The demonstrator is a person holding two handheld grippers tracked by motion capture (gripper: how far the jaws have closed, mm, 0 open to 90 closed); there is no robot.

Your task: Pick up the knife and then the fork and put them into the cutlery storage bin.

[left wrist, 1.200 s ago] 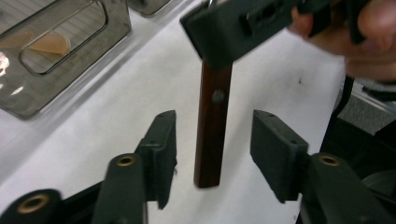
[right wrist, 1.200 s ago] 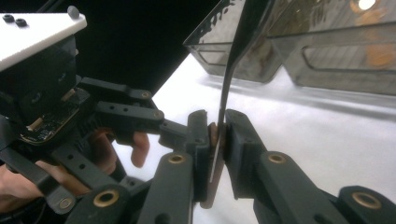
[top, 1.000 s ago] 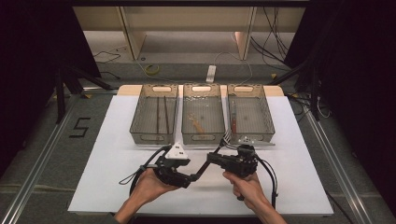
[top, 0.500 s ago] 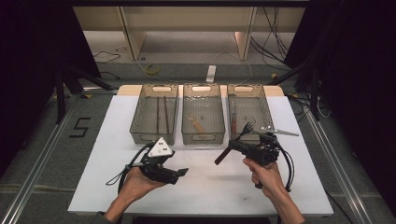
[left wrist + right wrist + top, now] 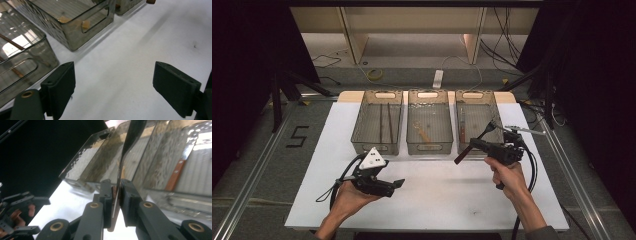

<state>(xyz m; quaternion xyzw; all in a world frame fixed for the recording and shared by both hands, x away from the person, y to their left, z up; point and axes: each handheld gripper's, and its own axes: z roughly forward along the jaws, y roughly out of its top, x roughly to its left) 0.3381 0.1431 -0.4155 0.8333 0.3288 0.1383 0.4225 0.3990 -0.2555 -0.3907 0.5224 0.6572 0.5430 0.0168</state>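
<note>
- Table (image 5: 437, 200) — white top, 3 clear bins in a row at its far side.
- Left bin (image 5: 377, 127) — holds 2 thin dark sticks, probably chopsticks.
- Middle bin (image 5: 429, 127) — holds 1 pale wooden piece; too small to name.
- Right bin (image 5: 474, 120) — holds 1 knife (image 5: 175, 176) with a brown handle, lying flat.
- Fork (image 5: 477, 137) — dark, with a brown handle; held in the air at the near edge of the right bin, prongs toward the bin, handle end slanting down and out over the table.
- Right gripper (image 5: 116, 192) — jaws clamped together on the fork's thin neck, which stands edge-on between them in the right gripper view.
- Left gripper (image 5: 113, 85) — jaws wide apart, nothing between them, low over bare table in front of the left bin.
- Handling, judged: fork looks light and stiff, not fragile. Smooth metal neck may pivot or slip in a 2-jaw pinch; a hold nearer the handle, across its flat faces, should steady it. Release low in a bin — less bounce.
</note>
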